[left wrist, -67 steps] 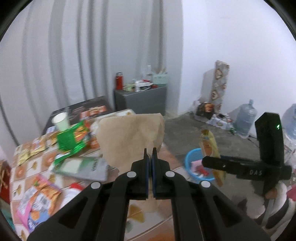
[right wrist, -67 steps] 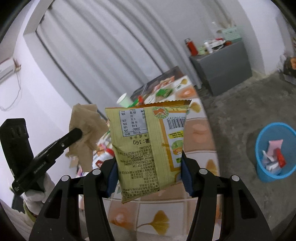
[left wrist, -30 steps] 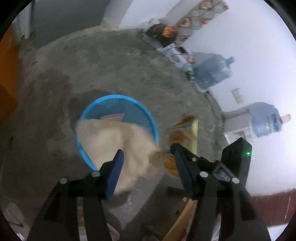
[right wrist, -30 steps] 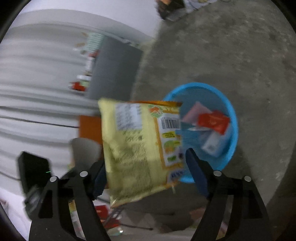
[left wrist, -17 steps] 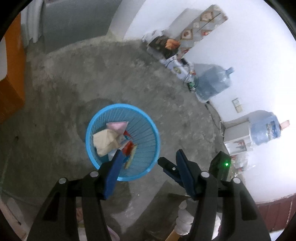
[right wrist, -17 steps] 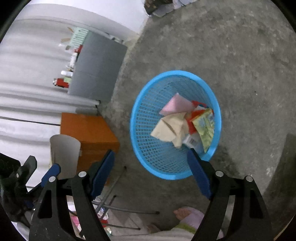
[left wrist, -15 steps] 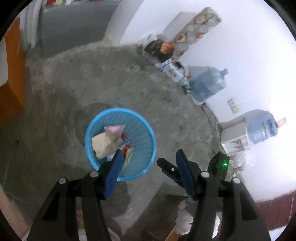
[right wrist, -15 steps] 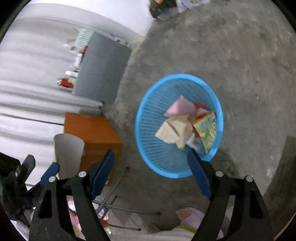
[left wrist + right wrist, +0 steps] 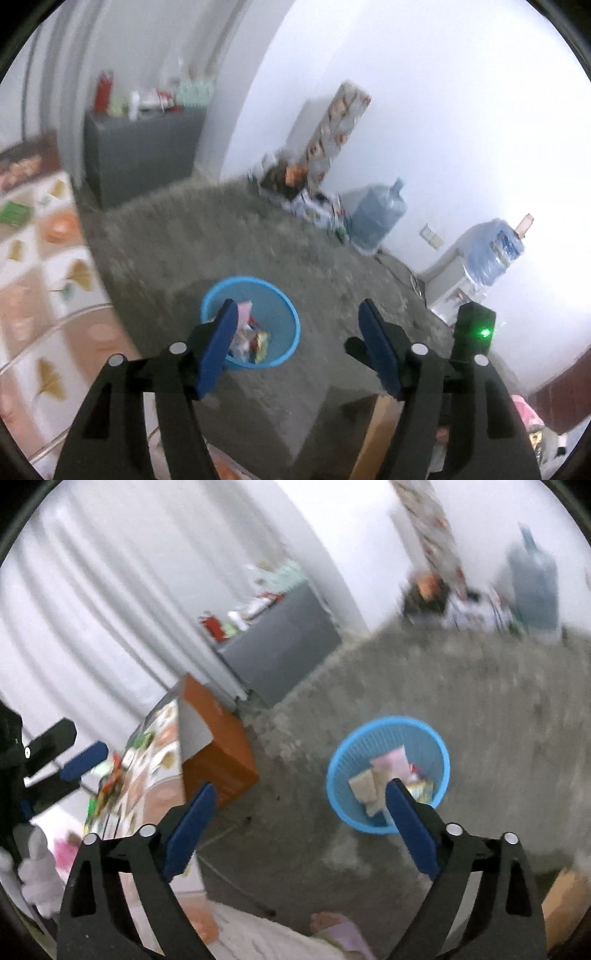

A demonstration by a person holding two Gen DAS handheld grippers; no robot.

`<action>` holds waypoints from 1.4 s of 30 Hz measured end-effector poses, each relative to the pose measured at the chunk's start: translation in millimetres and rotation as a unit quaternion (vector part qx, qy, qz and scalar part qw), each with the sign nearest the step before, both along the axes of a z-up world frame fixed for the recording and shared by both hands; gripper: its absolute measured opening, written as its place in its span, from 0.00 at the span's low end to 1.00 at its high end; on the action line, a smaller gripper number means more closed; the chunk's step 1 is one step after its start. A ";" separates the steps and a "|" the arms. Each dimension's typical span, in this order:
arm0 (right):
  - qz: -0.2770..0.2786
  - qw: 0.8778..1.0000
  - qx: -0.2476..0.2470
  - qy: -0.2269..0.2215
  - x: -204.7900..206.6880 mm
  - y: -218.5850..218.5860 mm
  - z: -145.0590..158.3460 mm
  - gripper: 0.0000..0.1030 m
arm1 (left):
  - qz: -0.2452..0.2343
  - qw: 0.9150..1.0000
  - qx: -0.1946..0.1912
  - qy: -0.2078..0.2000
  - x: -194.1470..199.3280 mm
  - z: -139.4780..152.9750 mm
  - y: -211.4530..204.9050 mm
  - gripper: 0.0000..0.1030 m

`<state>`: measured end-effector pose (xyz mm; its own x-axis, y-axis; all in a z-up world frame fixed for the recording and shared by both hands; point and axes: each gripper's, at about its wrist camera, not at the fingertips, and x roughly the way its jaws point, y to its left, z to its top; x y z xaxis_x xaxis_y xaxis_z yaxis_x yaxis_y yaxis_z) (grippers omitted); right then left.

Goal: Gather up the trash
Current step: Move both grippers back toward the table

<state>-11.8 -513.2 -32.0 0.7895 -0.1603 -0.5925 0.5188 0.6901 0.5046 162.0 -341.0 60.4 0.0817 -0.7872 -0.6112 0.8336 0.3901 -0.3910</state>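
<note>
We see the blue basket (image 9: 388, 771) on the grey concrete floor (image 9: 480, 701), holding tan paper, pink and yellow wrappers. Left claw (image 9: 297, 325) and right claw (image 9: 299, 806) both gape wide, empty. Patterned bench (image 9: 40, 258) at nine o'clock, grey cabinet (image 9: 140, 147) behind.

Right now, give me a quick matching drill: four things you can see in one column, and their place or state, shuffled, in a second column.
Things:
1. bin
2. left gripper
3. water jug
4. red bottle

Places or states:
A. open, holding nothing
B. on the grey cabinet
C. on the floor, holding wrappers
D. on the floor by the white wall

Pairs: 1-C, 2-A, 3-D, 4-B
</note>
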 end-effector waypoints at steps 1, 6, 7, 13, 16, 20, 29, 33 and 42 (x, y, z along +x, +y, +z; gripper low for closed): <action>0.006 1.000 -0.013 -0.003 -1.1 7.9 9.0 0.87 | 0.011 1.000 -0.008 -0.012 -4.0 8.5 19.3 0.67; 0.033 0.998 -0.032 -0.031 -7.8 26.4 35.6 0.87 | 0.087 0.993 -0.022 -0.070 -16.1 32.0 102.9 0.72; 0.036 0.998 -0.035 -0.035 -9.0 29.9 39.1 0.87 | 0.112 0.990 -0.020 -0.085 -18.4 36.1 125.6 0.72; 0.103 0.993 -0.025 -0.056 5.6 57.6 55.7 0.87 | 0.219 0.968 -0.007 -0.123 -31.1 45.3 231.1 0.78; 0.136 0.989 -0.016 -0.051 21.5 73.6 60.9 0.87 | 0.262 0.956 -0.003 -0.134 -38.3 44.5 270.3 0.80; 0.173 0.983 -0.001 -0.052 41.8 95.0 65.4 0.87 | 0.293 0.946 0.007 -0.137 -42.8 36.3 306.7 0.82; 0.231 0.972 -0.009 -0.033 75.8 137.3 75.3 0.87 | 0.328 0.935 0.029 -0.129 -38.7 18.9 344.1 0.84; 0.249 0.968 -0.016 -0.025 86.2 149.1 77.6 0.87 | 0.339 0.933 0.030 -0.117 -29.8 12.5 354.0 0.84; 0.283 0.959 -0.021 -0.008 115.8 169.5 75.6 0.87 | 0.357 0.929 0.035 -0.093 -11.1 0.4 373.1 0.84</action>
<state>104.1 -343.7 43.6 0.7656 0.2740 -0.5820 0.0470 0.8785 0.4753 150.9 32.1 60.8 0.6767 -0.4507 -0.5822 0.4029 0.8885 -0.2195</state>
